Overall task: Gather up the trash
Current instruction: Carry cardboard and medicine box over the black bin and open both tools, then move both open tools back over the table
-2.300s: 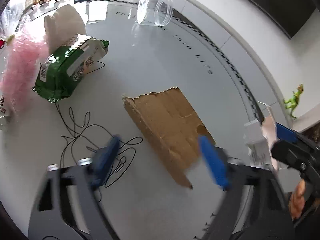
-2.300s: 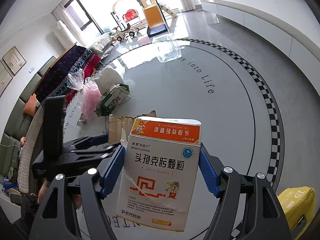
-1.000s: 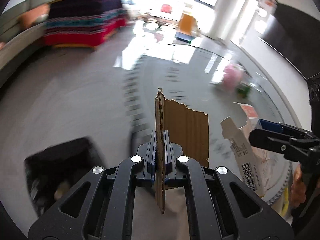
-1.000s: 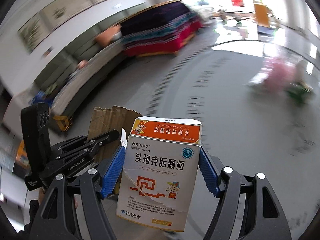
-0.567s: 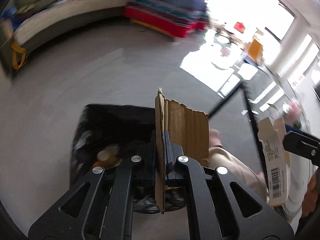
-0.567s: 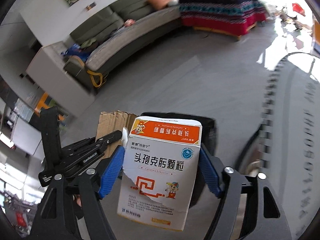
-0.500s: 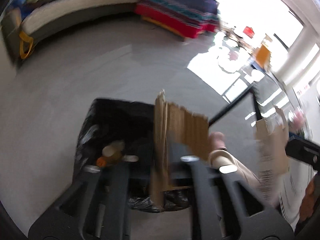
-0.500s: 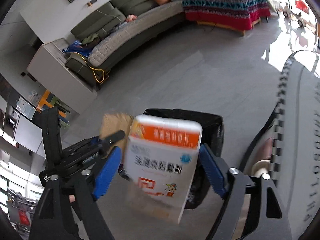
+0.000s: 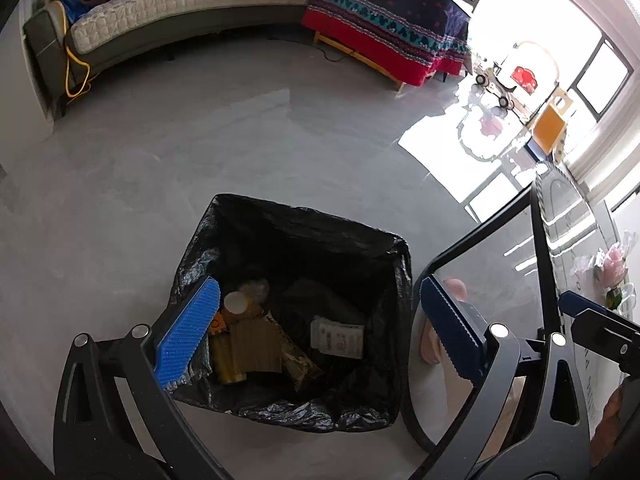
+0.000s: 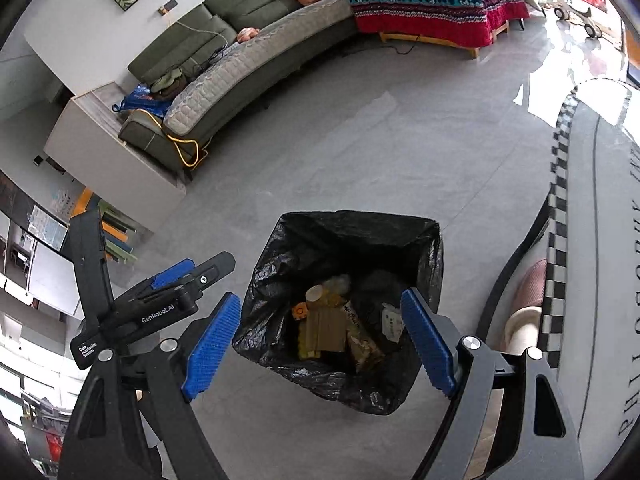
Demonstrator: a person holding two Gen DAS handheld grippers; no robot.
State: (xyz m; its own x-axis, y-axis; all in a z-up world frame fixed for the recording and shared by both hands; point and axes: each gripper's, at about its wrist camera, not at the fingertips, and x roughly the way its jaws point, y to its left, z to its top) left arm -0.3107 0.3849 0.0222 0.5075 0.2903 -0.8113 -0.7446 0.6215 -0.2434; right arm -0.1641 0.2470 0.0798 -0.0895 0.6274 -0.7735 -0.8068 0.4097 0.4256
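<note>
**Over the bin: both grippers empty, trash dropped**

Below both grippers stands the black-lined trash bin (image 9: 296, 312), its mouth open to each wrist camera. A second ago the left gripper (image 9: 316, 332) pinched a torn cardboard piece edge-on and the right gripper (image 10: 320, 340) carried a white-and-orange medicine box; neither thing sits between the blue pads any longer. The left jaws have just been opening and now stand spread wide, with nothing between them. The right jaws are spread as well, empty, the bin showing through the gap.

Inside the bin, in the left wrist view, the cardboard piece (image 9: 256, 346) lies flat at about 7 o'clock from the bin's middle, just beside the left pad's tip. A pale packet (image 9: 338, 338) rests at about 4 o'clock, possibly the dropped box, though too small to tell. A capped bottle (image 9: 236, 304) and crumpled wrappers lie around them.

By my reading this pair of items is delivered, so the drop step is done, and more litter likely waits back on the patterned floor at 3 o'clock.

Farther off, a grey floor (image 9: 160, 152) runs to a curved sofa (image 9: 168, 4) at 11 o'clock and a red-covered daybed (image 9: 384, 32) at 1 o'clock
</note>
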